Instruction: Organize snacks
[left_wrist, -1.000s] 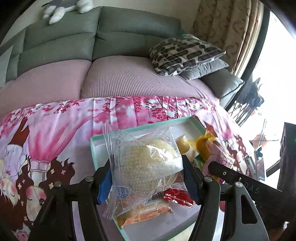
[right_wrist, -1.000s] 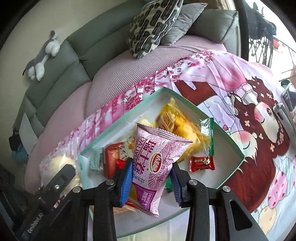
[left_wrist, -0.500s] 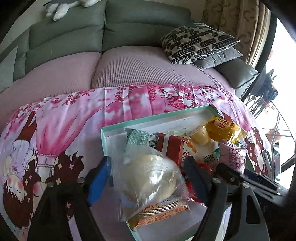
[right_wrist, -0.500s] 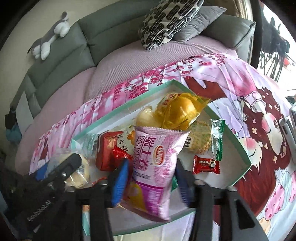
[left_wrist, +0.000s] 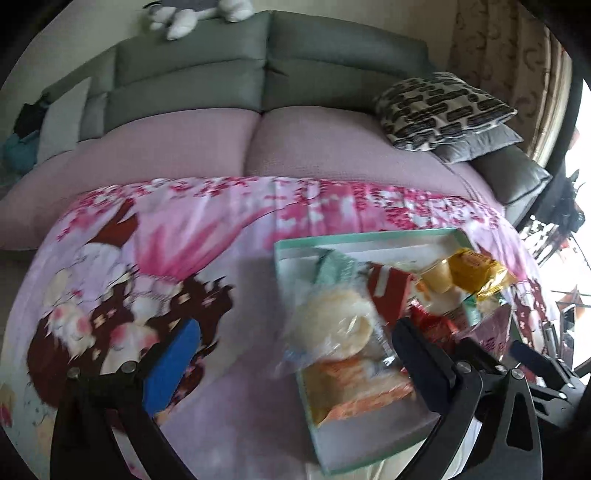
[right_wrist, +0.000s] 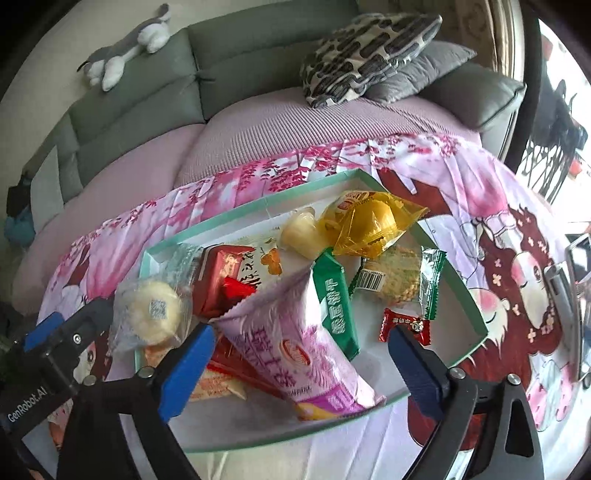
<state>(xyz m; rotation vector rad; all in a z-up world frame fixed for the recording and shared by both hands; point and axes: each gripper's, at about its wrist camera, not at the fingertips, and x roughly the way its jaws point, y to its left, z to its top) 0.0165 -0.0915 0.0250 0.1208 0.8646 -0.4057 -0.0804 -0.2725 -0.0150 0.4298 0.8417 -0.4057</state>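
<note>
Both grippers (left_wrist: 291, 354) (right_wrist: 301, 356) wide apart, empty.

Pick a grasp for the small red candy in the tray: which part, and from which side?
Grip the red candy across its flat middle, coming straight down from above. It lies flat on bare tray floor, apart from the green packet, so both fingers have room; its crimped ends look too thin to hold well.

1. Left gripper (left_wrist: 295, 354) jaws wide apart, nothing between.
2. Bun pkt (left_wrist: 332, 328) blurred, on tray's (left_wrist: 369, 238) near-left edge w/ other snacks.
3. Tray on pink cloth (left_wrist: 221, 214).
</note>
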